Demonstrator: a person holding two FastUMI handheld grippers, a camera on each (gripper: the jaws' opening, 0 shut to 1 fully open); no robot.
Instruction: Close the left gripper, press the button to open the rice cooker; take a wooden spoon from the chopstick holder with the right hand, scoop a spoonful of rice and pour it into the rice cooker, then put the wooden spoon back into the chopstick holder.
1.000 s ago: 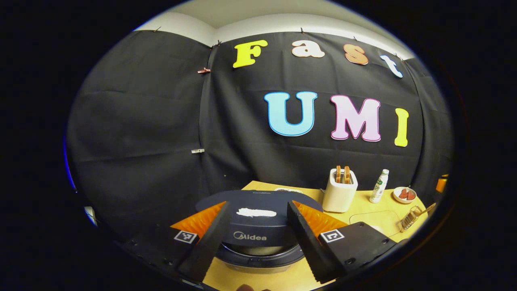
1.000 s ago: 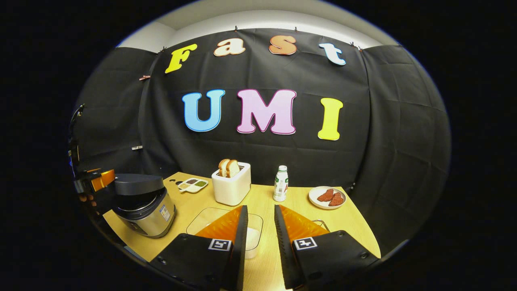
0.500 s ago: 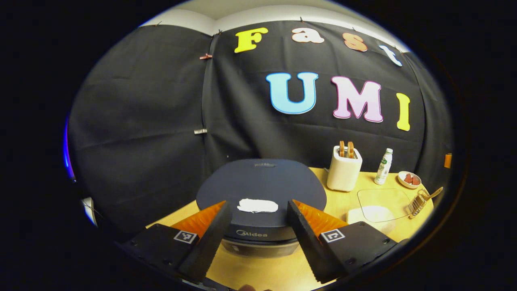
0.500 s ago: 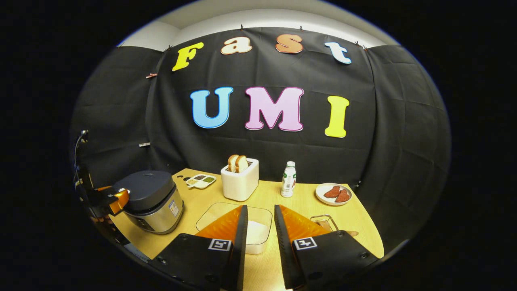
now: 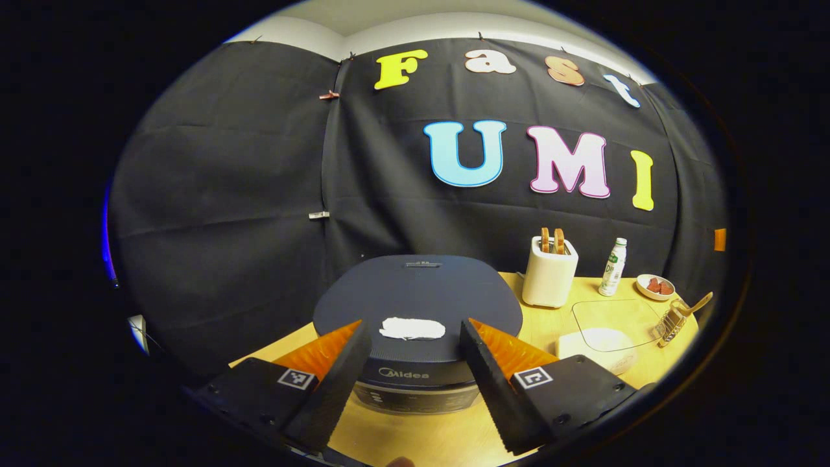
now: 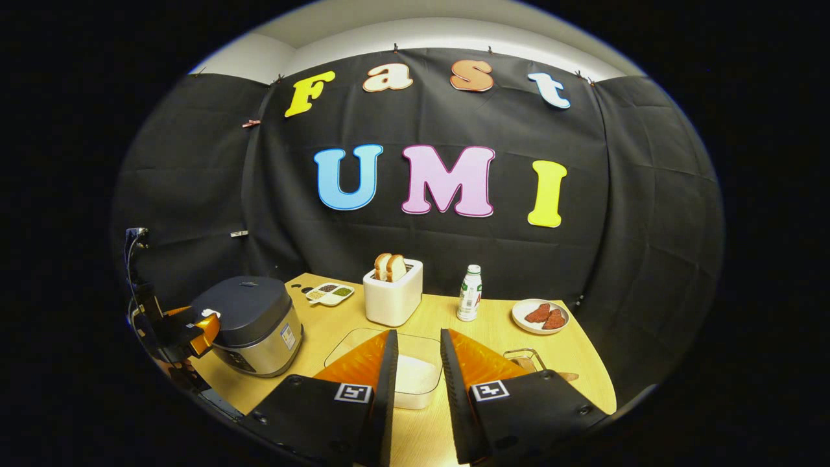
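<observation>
Over the last second the rice cooker point(image 5: 418, 305) goes from lid raised, with the rim of the pot showing under it, to lid down flat on its body, and the left gripper point(image 5: 410, 337) tips downward so that more of the counter point(image 5: 551, 324) shows behind the cooker. The left jaws stand wide apart, holding nothing, spread to either side of the cooker's near front edge, where a pale strip point(image 5: 412, 329) lies on the dark lid just between the tips. In the right gripper view this gripper sits at the cooker's near left side; whether it touches the lid I cannot tell.

As I judge it, the first step is not done: the jaws must come together before pressing the release, and the lid is shut now.

The right gripper point(image 6: 415, 344) has its jaws drawn close with a narrow gap, gripping nothing, poised above the clear rice container point(image 6: 415, 376) at the near middle of the counter. The chopstick holder point(image 5: 671, 319) with the wooden spoon point(image 5: 699, 302) leaning in it stands at the right edge of the counter, well apart from the cooker, untouched.

Farther back stand the toaster point(image 6: 392, 295), a bottle point(image 6: 471, 293) and a plate point(image 6: 540, 316).
</observation>
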